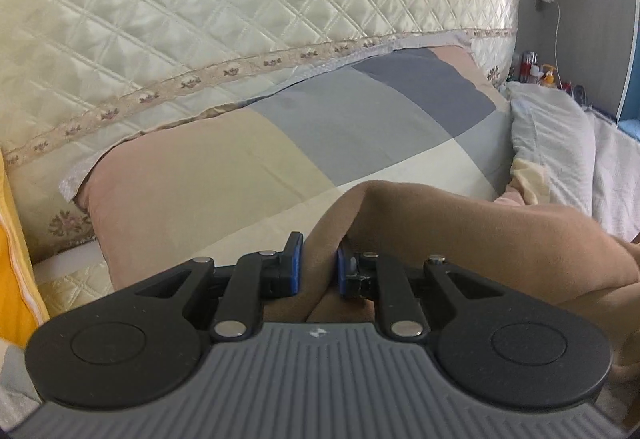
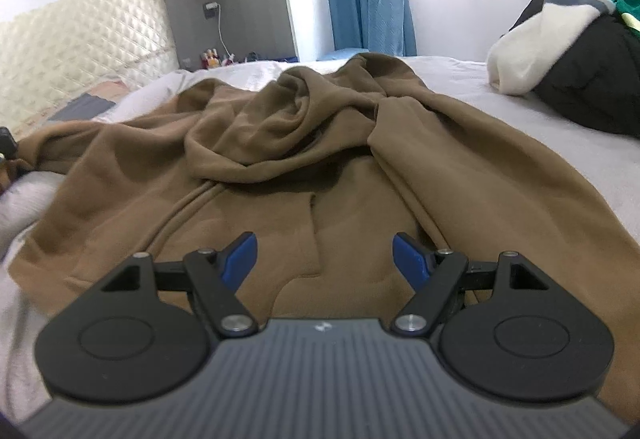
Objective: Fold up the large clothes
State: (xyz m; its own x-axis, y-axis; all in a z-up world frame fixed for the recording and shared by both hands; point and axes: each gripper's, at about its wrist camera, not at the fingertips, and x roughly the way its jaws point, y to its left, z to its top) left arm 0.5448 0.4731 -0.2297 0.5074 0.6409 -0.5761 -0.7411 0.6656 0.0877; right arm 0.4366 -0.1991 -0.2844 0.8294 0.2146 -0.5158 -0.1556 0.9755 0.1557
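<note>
Brown hoodie [image 2: 304, 143] lies rumpled across the grey bed [image 2: 520, 107]. Left gripper [image 1: 318, 267] pinches a fold of its fabric near the checked pillow [image 1: 280, 143]; right gripper [image 2: 324, 259] hangs wide open and empty above its front.

Bed [image 2: 460, 87] in grey sheet, backing onto a quilted cream headboard [image 1: 200, 19]. Carrying a brown hoodie [image 2: 320, 167] spreading crumpled across the middle, hood bunching toward the far edge. Also bearing a checked pillow [image 1: 280, 143] leaning against the headboard, a pale grey pillow [image 1: 552, 135] just beside it, and a black-and-white garment pile [image 2: 580, 79] lying near the right edge.
</note>
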